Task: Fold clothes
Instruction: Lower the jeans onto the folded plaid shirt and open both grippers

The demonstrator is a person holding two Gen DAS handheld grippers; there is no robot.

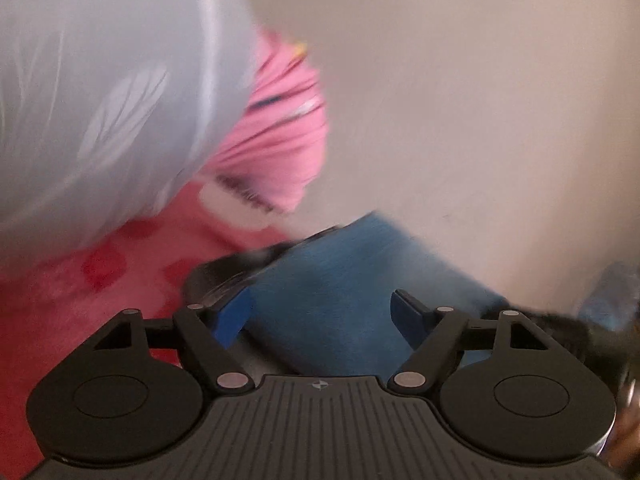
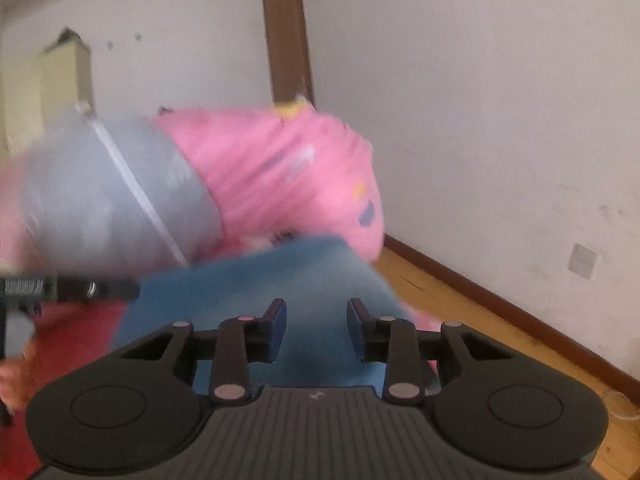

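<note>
**Two grippers spread over blue cloth**

Both sets of jaws stood apart with nothing pinched. The left gripper (image 1: 322, 316) hovered wide above a blue garment (image 1: 340, 280), while the right gripper (image 2: 316, 330) held a narrower gap over that same garment (image 2: 280, 280). Beyond lay a pink garment (image 2: 288, 168), left of it a grey plastic bag (image 2: 100, 192), all on a red cover (image 1: 80, 300). Motion blur hid finer detail.

No readable text anywhere. Pink cloth (image 1: 276, 132) has dark marks, maybe print, but too blurred to read. Small logo mark on each gripper body, no letters. Nothing legible on wall (image 2: 480, 120) or door (image 2: 286, 32).
</note>
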